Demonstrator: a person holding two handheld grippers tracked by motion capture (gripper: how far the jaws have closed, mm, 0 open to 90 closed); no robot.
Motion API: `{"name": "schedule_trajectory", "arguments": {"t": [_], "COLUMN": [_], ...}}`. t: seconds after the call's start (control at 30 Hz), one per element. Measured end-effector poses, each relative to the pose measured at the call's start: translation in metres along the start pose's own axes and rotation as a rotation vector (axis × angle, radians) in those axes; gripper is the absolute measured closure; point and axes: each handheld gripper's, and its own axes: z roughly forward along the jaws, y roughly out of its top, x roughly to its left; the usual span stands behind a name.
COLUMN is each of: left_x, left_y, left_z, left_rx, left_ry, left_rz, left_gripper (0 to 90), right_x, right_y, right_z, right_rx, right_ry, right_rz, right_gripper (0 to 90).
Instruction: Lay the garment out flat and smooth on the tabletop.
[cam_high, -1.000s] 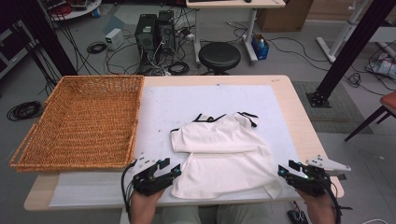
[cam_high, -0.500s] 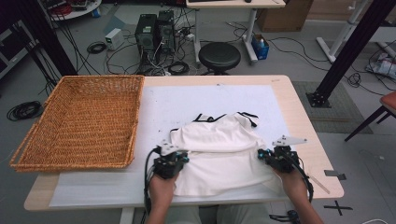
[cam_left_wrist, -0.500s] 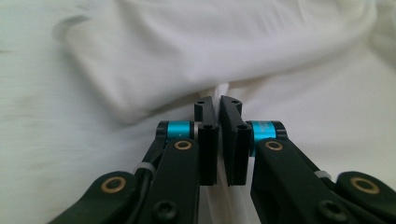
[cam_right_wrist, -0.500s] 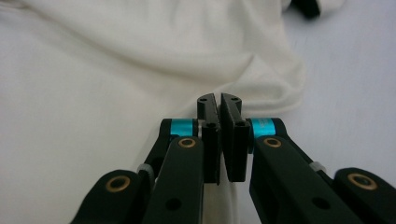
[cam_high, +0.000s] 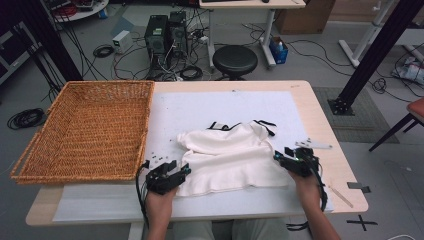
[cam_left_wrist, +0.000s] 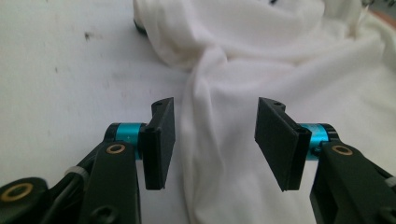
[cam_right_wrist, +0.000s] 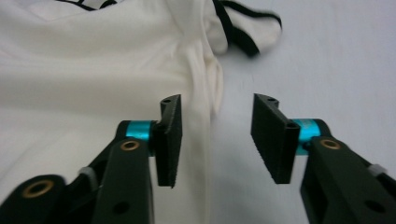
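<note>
white shirt (cam_high: 230, 155) crumpled on white mat (cam_high: 220, 107), mid table, right of wicker basket (cam_high: 85, 130). left gripper (cam_high: 181, 169) at shirt's left edge, jaws spread over fold. right gripper (cam_high: 278, 156) at right edge, jaws spread, gripping nothing.

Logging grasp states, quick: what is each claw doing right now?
Left claw: open, jaws straddling a fold of the white shirt, holding nothing.
Right claw: open at the shirt's side edge, holding nothing.
</note>
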Motion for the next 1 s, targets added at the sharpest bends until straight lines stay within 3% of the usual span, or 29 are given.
{"name": "schedule_trajectory", "arguments": {"t": [0.1, 0.13, 0.17, 0.2, 0.23, 0.3, 0.33, 0.47, 0.57, 0.73, 0.8, 0.93, 0.97, 1.0], "left_x": [-0.003, -0.006, -0.009, -0.01, -0.01, -0.009, -0.01, -0.01, -0.012, -0.015, -0.017, -0.025, -0.025, -0.023], "left_y": [0.0, -0.001, -0.002, -0.001, -0.002, -0.004, -0.006, -0.016, -0.022, -0.037, -0.045, -0.052, -0.051, -0.048], "left_z": [0.002, 0.004, 0.004, 0.005, 0.005, 0.003, 0.001, -0.012, -0.028, -0.054, -0.065, -0.078, -0.078, -0.077], "left_rx": [0.045, 0.064, 0.062, 0.074, 0.078, 0.075, 0.064, -0.01, -0.052, -0.086, -0.104, -0.104, -0.112, -0.11], "left_ry": [-0.019, -0.026, 0.002, -0.008, -0.015, -0.037, -0.048, -0.148, -0.193, -0.255, -0.297, -0.326, -0.314, -0.293], "left_rz": [0.001, 0.018, 0.045, 0.047, 0.04, 0.03, 0.029, 0.023, 0.032, 0.046, 0.015, 0.044, 0.035, 0.013], "left_gripper": [48.5, 55.2, 61.7, 69.3, 80.3, 86.4, 86.7, 86.9, 86.9, 86.9, 86.9, 86.1, 78.6, 65.1], "right_x": [0.002, 0.006, 0.01, 0.014, 0.017, 0.017, 0.017, 0.014, 0.012, 0.01, 0.01, 0.013, 0.014, 0.015], "right_y": [-0.02, -0.025, -0.029, -0.032, -0.034, -0.034, -0.034, -0.043, -0.048, -0.062, -0.069, -0.085, -0.087, -0.09], "right_z": [-0.016, -0.019, -0.02, -0.019, -0.02, -0.022, -0.024, -0.035, -0.052, -0.09, -0.105, -0.133, -0.137, -0.139], "right_rx": [0.042, 0.059, 0.081, 0.104, 0.098, 0.106, 0.108, 0.075, 0.023, -0.015, -0.02, -0.016, -0.003, 0.005], "right_ry": [0.006, 0.008, 0.001, -0.006, -0.025, 0.01, 0.021, 0.066, 0.109, 0.142, 0.15, 0.178, 0.182, 0.179], "right_rz": [-0.025, -0.038, -0.078, -0.12, -0.163, -0.167, -0.182, -0.145, -0.143, -0.157, -0.167, -0.181, -0.182, -0.184], "right_gripper": [43.1, 44.1, 48.7, 51.0, 58.7, 83.6, 88.9, 89.2, 89.1, 89.1, 89.1, 89.1, 89.1, 89.0]}}
